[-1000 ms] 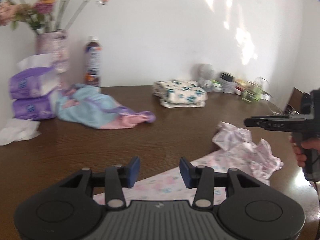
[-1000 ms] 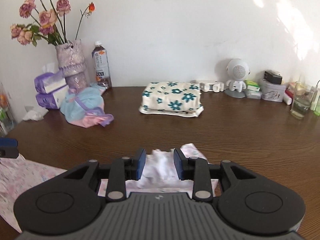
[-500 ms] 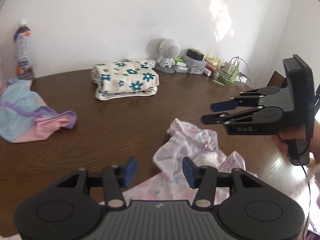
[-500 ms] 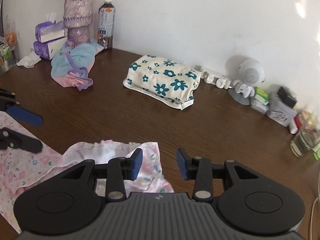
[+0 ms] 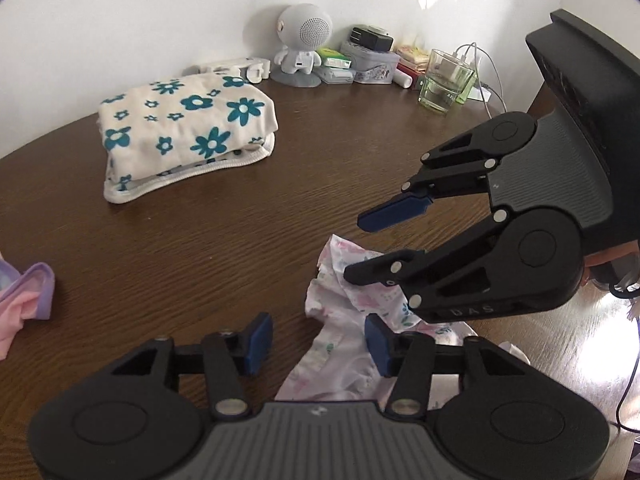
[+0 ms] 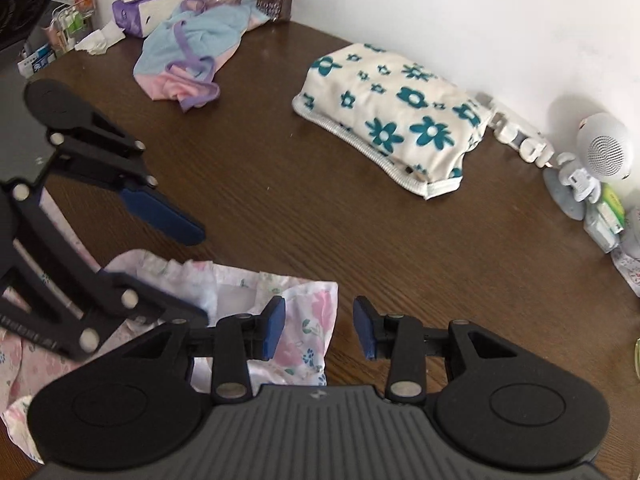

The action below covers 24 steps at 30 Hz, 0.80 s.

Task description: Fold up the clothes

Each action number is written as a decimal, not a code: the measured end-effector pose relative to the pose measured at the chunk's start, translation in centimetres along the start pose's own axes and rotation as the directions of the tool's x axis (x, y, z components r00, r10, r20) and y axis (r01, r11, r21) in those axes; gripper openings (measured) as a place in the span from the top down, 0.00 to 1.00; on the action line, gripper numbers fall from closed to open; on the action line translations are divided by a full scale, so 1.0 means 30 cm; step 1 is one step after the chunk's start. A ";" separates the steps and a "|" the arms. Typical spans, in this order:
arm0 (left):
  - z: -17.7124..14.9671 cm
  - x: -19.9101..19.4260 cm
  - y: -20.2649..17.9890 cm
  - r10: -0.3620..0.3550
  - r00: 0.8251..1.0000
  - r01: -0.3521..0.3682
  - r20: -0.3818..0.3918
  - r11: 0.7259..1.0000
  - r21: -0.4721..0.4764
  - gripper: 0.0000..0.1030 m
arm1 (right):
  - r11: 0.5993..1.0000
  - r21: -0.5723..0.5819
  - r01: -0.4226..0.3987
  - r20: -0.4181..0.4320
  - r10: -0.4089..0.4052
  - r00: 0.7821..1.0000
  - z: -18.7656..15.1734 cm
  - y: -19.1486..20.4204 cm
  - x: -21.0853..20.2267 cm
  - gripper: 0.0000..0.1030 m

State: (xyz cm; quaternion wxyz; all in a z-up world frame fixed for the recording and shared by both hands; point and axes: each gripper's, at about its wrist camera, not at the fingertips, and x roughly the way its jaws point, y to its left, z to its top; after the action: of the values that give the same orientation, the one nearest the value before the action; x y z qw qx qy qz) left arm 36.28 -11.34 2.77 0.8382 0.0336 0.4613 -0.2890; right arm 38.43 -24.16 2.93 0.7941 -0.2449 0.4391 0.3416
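Pink flowery cloth [image 5: 344, 344] lies crumpled on my bench [image 5: 240, 240]; my left claw [image 5: 316, 340] and right claw [image 6: 320, 328], both wide and empty, have swung close over it to grab.

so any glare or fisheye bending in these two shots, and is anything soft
Left wrist view: sun glare whitens the table at the right edge; light patches dapple the wall; table edge bows, corners vignette dark; the speaker looks sharp. Right wrist view: even light, no strong glare; the left gripper looms close and slightly soft; the folded floral cloth is crisp; the frame's rim curves heavily.
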 end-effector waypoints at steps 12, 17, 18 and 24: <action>-0.157 -0.045 -0.217 0.054 0.991 -0.107 0.125 0.878 0.466 0.97 | 0.967 -0.244 0.070 0.081 -0.051 0.995 -0.135 0.133 -0.144 0.95; -0.251 -0.074 -0.350 0.088 0.972 -0.215 0.217 0.702 0.679 0.97 | 0.922 -0.357 0.153 0.100 -0.125 0.987 -0.185 0.191 -0.208 0.84; -0.269 -0.075 -0.373 0.090 0.970 -0.228 0.227 0.665 0.711 0.97 | 0.916 -0.363 0.168 0.112 -0.136 0.984 -0.185 0.194 -0.220 0.76; -0.338 -0.026 -0.436 0.129 0.966 -0.260 0.226 0.513 0.818 0.97 | 0.834 -0.481 0.271 0.178 -0.210 0.961 -0.194 0.250 -0.286 0.63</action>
State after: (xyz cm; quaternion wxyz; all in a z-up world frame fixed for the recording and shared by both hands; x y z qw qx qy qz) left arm 21.58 -18.58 0.33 0.7747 0.4636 0.2001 -0.3806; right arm 26.38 -26.13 6.80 0.7642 -0.4751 0.2534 0.3551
